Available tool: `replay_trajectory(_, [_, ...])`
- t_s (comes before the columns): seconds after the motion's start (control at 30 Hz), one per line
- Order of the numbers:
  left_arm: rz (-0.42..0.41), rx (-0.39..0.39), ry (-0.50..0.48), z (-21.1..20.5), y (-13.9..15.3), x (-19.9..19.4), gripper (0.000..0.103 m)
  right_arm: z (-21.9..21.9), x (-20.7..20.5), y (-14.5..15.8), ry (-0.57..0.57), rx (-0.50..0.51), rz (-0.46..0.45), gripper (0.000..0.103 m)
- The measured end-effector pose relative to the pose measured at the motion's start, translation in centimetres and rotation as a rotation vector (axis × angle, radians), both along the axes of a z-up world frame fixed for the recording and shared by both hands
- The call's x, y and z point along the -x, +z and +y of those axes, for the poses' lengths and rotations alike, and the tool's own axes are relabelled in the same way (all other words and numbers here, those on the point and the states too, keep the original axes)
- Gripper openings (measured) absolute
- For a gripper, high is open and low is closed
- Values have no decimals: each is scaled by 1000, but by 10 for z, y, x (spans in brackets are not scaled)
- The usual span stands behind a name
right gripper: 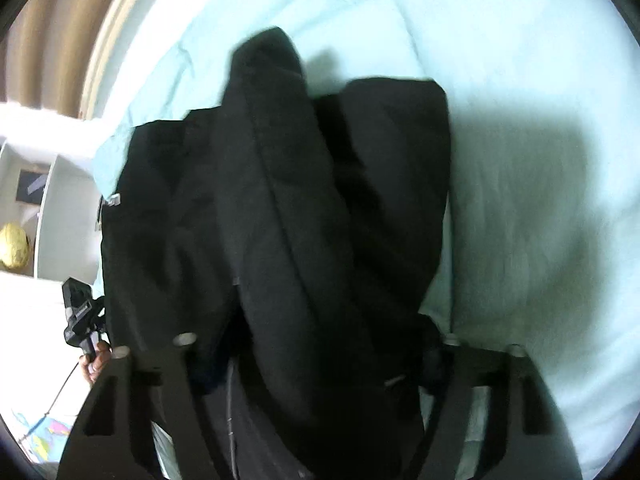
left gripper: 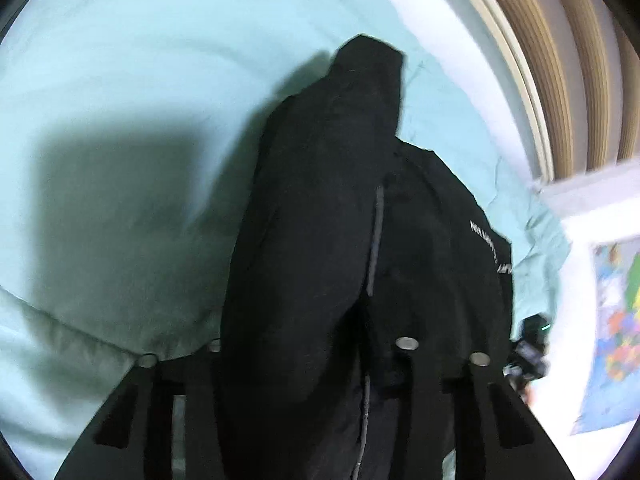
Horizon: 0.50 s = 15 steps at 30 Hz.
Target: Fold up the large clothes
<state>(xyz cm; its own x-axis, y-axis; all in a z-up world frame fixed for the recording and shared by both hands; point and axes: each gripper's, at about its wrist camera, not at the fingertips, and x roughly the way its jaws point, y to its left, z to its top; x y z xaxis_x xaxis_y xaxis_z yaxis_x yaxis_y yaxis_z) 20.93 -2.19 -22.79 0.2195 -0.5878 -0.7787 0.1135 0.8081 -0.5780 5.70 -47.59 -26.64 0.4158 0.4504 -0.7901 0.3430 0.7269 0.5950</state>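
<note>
**Black jacket held up over the bed by both grippers**

Left gripper (left gripper: 312, 360) first, seen from its own wrist camera: its two black fingers (left gripper: 484, 408) stand on either side of a thick bunch of the black jacket (left gripper: 320, 208), and the cloth fills the whole gap between them, so the jaws are clamped on it. The jacket hangs forward from the fingers and narrows to a rounded end that reaches toward the middle of the pale turquoise bed sheet (left gripper: 140, 80). A grey zipper line (left gripper: 374, 240) runs down the fabric, and white lettering (left gripper: 486, 240) shows on the fold nearest the right edge of the bed. A heavy shadow lies on the sheet to the left of the garment. Beyond the bed's right edge are beige curtains (left gripper: 560, 60) and a colourful map (left gripper: 616, 320).

From the right wrist camera, the right gripper (right gripper: 316, 360) likewise has jacket (right gripper: 280, 200) bunched between its fingers (right gripper: 132, 400), closed on it. The cloth drapes ahead in several thick folds over the sheet (right gripper: 540, 80), its far end toward the bed's middle. Past the left edge of the bed stands a white shelf (right gripper: 44, 184) with a yellow round object (right gripper: 14, 246), and the other gripper (right gripper: 78, 312) shows there, blurred.
</note>
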Motion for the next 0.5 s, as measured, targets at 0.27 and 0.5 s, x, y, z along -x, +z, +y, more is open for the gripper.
replay_trajectory(0.27, [-170,116,-35,-6,65,40,22,25,26,63,27,104,-135,33])
replay_trajectory(0.5, [-303,139,-90,-5,132,98,14,64,74,149,59,209,-247,30])
